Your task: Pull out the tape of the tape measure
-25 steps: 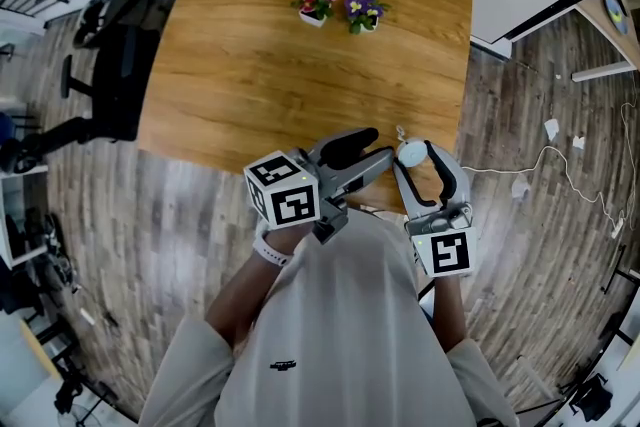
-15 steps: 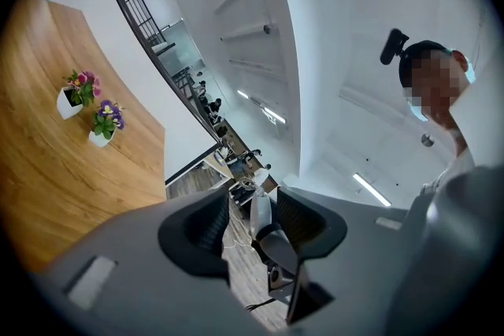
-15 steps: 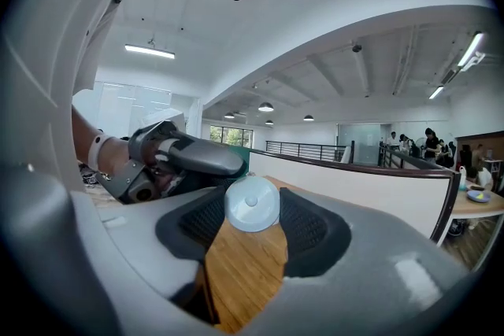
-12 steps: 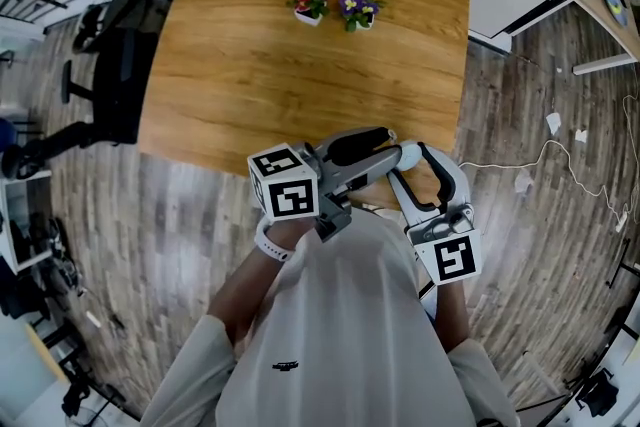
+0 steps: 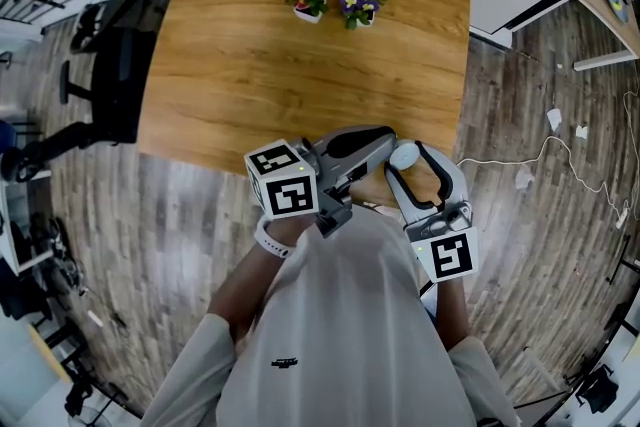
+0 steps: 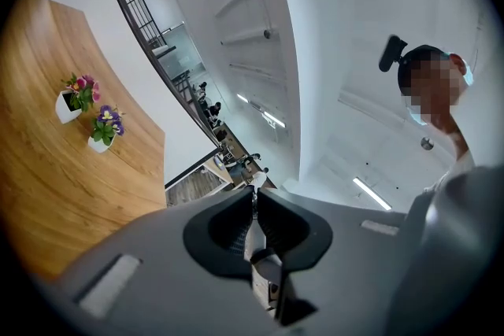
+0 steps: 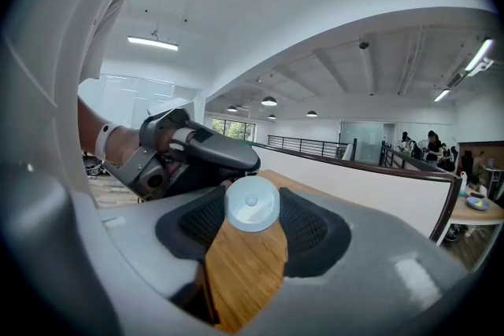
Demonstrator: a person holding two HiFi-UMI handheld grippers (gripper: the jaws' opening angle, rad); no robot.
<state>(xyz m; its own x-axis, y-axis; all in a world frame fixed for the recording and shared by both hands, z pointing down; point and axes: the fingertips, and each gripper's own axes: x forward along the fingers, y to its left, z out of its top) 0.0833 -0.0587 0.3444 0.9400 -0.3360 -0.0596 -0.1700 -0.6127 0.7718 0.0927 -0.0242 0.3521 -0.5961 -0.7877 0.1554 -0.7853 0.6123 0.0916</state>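
The tape measure (image 7: 252,203), a small round white case, sits between the jaws of the right gripper (image 5: 408,158). The pads press on its two sides and hold it in the air. In the right gripper view its flat face with a centre button points at the camera, near the jaw tips.

The left gripper (image 6: 253,197) lies just beside the case, on its left, with its jaw tips reaching almost to the rim. Its jaws are pressed together. A thin pale sliver shows in the seam at their tips, too small to tell whether it is the tape's end.

Below the case is the near edge of a wooden table (image 5: 300,75), and wood grain shows through the gap between the right jaws. Well beyond the case, toward the table's far side, stand two small flower pots (image 5: 335,3) side by side, one with pink blooms and one with purple. Nothing lies on the table between them and the case.

Off the table's left side is a dark chair (image 5: 115,75). To the right of the case a pale cable (image 5: 560,165) trails over the plank floor (image 5: 520,215).
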